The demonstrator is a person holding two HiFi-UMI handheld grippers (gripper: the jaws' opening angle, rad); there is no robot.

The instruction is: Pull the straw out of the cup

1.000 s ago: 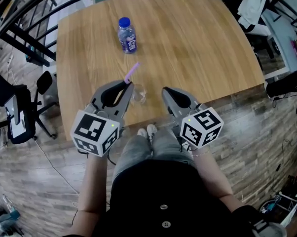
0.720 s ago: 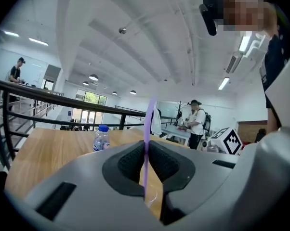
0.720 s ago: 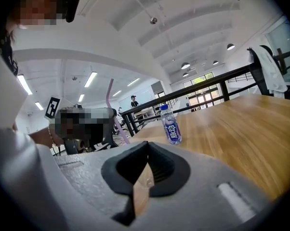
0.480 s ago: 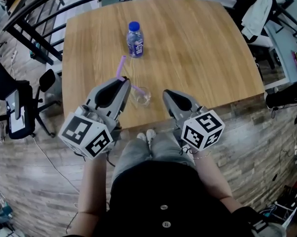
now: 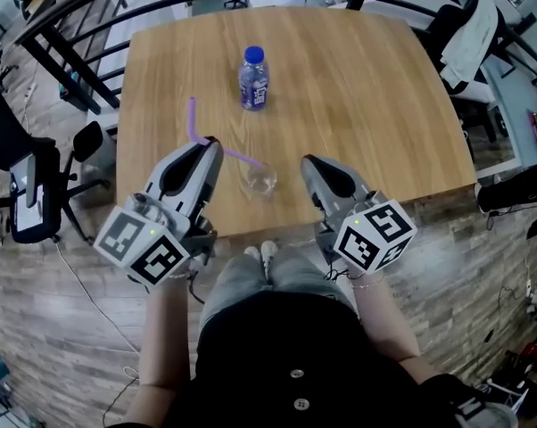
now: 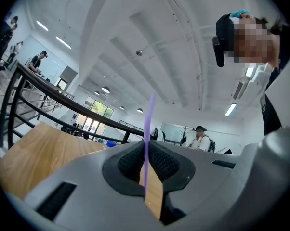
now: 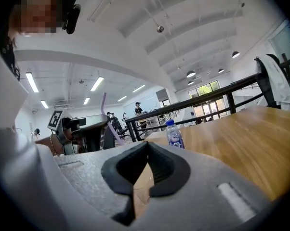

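At the table's (image 5: 367, 87) near edge, the left gripper (image 5: 210, 143) has lifted and rolled, jaws pinched narrow on the straw (image 5: 194, 119). Its low end now only reaches the rim of the cup (image 5: 260, 184), so it looks nearly out! The right gripper (image 5: 309, 162) hangs beside the cup, jaws together, empty.

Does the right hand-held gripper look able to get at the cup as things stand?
Probably yes: the right hand-held gripper sits close beside the cup, bare table between them, and the straw leans away toward the left hand-held gripper, which grips it.
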